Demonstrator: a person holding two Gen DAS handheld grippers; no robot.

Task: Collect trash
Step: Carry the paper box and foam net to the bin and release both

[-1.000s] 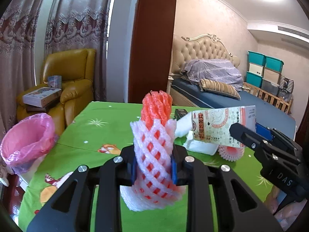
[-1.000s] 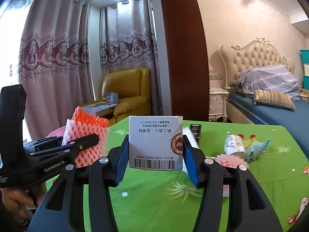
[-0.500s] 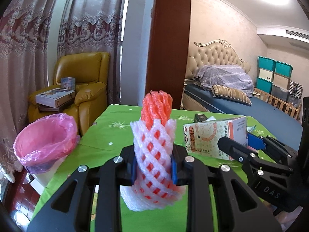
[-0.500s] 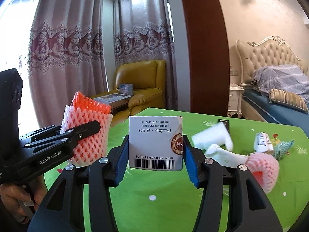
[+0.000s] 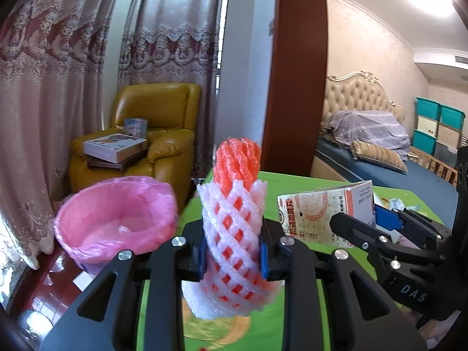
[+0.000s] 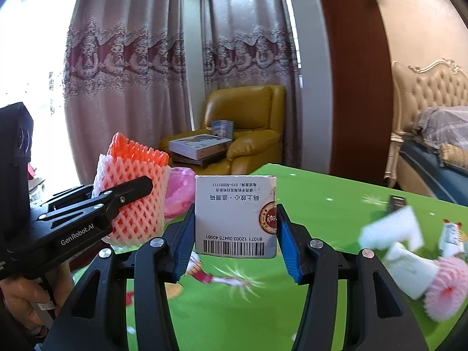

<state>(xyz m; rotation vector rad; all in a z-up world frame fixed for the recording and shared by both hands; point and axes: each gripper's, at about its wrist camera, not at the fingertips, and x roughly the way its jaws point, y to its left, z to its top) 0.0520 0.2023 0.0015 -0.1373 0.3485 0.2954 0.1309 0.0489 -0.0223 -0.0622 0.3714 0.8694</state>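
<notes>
Foam netting (image 5: 232,234), a white mesh sleeve over an orange one, stands upright in my left jaws, its long axis pointing up with the orange end on top; the blue pads (image 5: 263,259) press both its sides. Beneath it lies my counter (image 5: 295,184) under a green cartoon cloth, and past its left edge sits a bin lined with a pink bag (image 5: 117,219) on a dark red floor. Behind are lace curtains, a yellow armchair (image 5: 152,134) stacked with books, a brown door frame and a bed. To my right, the other gripper (image 5: 377,231) carries a small carton (image 5: 324,213), its far end hidden by that gripper.

From my right wrist, the carton (image 6: 235,215) is clamped flat-face toward me between my right jaws, print upside down, barcode at the bottom edge. The left gripper (image 6: 128,193) holds the netting (image 6: 133,193) upright at my left, partly covering the pink bag (image 6: 180,190). Right of me, white foam pieces (image 6: 395,239) and more netting are blurred on the counter (image 6: 321,204).
</notes>
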